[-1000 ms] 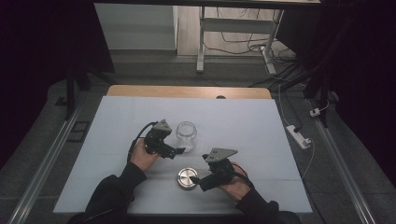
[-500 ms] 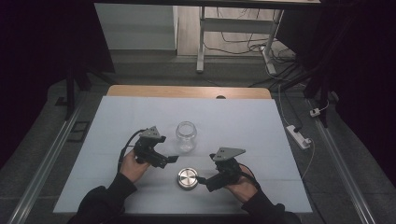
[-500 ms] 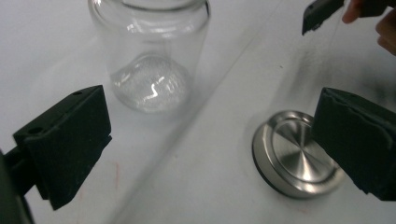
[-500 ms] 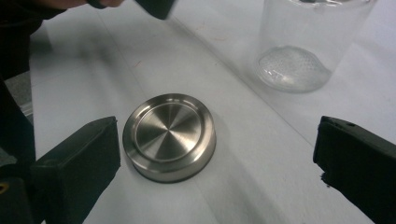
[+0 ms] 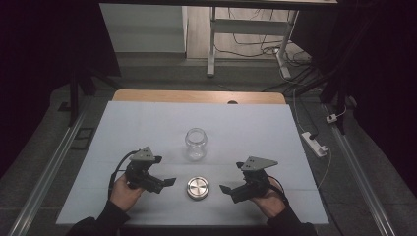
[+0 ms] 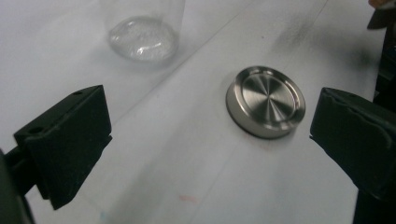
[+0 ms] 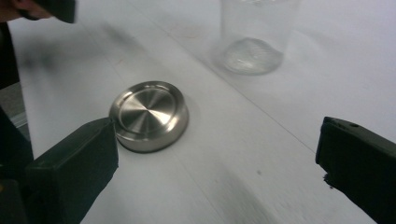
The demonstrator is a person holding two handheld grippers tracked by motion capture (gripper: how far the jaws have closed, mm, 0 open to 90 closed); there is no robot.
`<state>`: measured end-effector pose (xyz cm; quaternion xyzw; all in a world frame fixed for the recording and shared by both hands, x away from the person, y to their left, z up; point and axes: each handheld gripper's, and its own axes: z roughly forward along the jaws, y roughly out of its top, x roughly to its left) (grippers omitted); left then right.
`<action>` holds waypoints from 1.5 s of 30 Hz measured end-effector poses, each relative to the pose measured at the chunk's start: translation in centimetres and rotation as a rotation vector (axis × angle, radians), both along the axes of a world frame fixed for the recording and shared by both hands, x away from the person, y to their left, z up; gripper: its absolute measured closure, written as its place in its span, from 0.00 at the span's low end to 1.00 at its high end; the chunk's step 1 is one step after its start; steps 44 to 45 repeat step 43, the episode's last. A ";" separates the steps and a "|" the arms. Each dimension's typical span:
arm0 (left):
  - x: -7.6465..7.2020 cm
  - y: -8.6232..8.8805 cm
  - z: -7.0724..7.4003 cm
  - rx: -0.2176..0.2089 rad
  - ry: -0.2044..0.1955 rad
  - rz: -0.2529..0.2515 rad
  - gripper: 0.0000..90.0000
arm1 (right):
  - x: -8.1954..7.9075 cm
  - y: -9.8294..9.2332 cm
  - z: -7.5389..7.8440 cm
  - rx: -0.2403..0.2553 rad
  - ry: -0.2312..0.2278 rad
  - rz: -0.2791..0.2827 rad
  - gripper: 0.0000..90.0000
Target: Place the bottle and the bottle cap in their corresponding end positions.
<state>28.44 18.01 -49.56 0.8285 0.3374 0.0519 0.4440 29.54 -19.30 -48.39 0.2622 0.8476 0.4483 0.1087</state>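
On a white-covered table [image 5: 147, 123], seen from above, a left gripper [image 5: 164, 183] was held low at the near left, its jaws spread wide and nothing caught between them. Its black jaws were pointed toward the middle of the table, where a round metal lid [image 5: 198, 188] was laid flat, apart from both tools. In the left gripper view the lid [image 6: 265, 101] was seen lying ahead between the two spread jaws and nearer the right-hand one, untouched by either, with the rounded base of a glass jar [image 6: 142, 38] seen farther off on the white sheet.

Behind the lid, toward the far side of the table, the clear jar [image 5: 195, 143] was stood upright, uncapped and well clear of the tools.

At the near right, a right gripper [image 5: 227, 189] was held by the other hand, aimed back at the lid. Its jaws had just been opening and were parted wide, with nothing gripped. In the right gripper view the lid [image 7: 149, 115] was shown just beside the left-hand jaw, whether touching it could not be told, and the jar [image 7: 254, 35] was seen beyond.
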 end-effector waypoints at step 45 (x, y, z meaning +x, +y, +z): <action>-9.6 10.4 -2.6 0.028 0.061 0.333 0.00 | -4.3 -11.8 -1.1 -0.035 0.039 -0.367 0.00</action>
